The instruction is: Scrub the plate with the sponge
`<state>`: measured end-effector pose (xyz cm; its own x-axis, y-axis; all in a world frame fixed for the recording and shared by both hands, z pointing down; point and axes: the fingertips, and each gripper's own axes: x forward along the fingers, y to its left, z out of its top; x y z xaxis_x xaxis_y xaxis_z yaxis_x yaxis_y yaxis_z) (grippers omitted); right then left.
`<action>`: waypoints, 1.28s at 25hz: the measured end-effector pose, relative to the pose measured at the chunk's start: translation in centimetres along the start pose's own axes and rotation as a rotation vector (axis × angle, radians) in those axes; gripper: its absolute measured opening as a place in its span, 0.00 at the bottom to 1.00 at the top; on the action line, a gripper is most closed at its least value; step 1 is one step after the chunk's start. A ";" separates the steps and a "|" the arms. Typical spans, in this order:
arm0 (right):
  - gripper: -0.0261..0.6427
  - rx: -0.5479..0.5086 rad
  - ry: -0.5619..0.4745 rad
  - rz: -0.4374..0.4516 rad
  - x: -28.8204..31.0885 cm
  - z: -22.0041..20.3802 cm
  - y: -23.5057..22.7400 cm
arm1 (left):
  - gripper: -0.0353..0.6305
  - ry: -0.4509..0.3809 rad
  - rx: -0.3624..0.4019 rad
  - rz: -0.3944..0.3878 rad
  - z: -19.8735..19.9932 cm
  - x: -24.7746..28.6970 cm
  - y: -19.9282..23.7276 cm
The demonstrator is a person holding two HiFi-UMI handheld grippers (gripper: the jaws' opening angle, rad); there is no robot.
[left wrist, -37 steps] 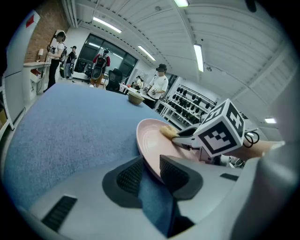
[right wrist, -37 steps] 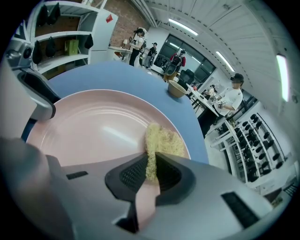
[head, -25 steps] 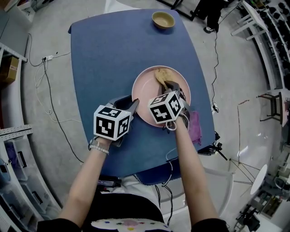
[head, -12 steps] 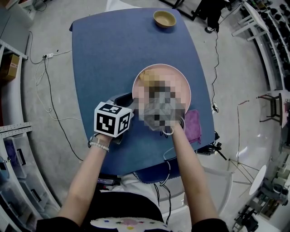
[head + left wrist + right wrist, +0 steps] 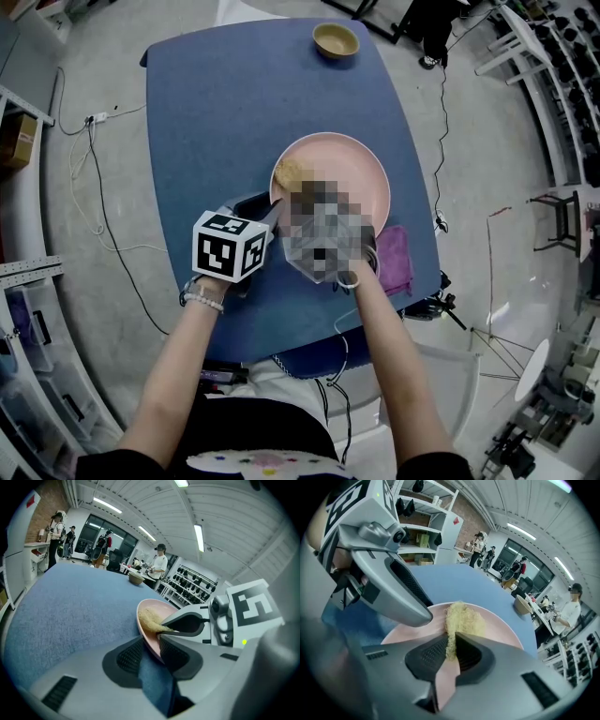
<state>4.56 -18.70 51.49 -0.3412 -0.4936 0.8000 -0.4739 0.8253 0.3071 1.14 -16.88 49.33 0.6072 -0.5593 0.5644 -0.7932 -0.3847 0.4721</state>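
L gripper (image 5: 152, 651): jaws nearly shut, clamped on near-left rim of pink plate (image 5: 156, 607), which sits on blue table (image 5: 70, 606). R gripper (image 5: 450, 653): jaws pinched tight on tan sponge (image 5: 461, 618), which lies on the plate's left part. Only head view shows purple cloth (image 5: 395, 259) just beside plate's right.

Head view: the right gripper (image 5: 451, 645) is lost under mosaic blur, taking the plate (image 5: 354, 173) from 6 to 8 o'clock. The sponge (image 5: 463, 618) vanishes between its jaws. The purple cloth (image 5: 397, 261) is partly behind the hand.
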 end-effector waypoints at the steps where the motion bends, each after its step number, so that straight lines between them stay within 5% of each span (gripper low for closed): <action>1: 0.10 0.000 -0.001 -0.003 0.1 0.0 0.0 | 0.23 -0.001 -0.001 0.001 0.0 0.0 0.0; 17: 0.10 0.051 0.020 -0.115 1.0 -1.6 -4.7 | 0.23 -0.009 -0.006 0.009 -0.1 0.0 0.0; 32: 0.10 0.125 0.201 -0.245 -0.9 -8.2 -10.3 | 0.22 -0.016 -0.024 0.015 0.0 -0.1 0.1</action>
<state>16.43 -24.45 51.83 -0.0442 -0.5987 0.7998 -0.6218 0.6431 0.4470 0.97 -16.86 49.37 0.5944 -0.5763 0.5608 -0.8006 -0.3588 0.4799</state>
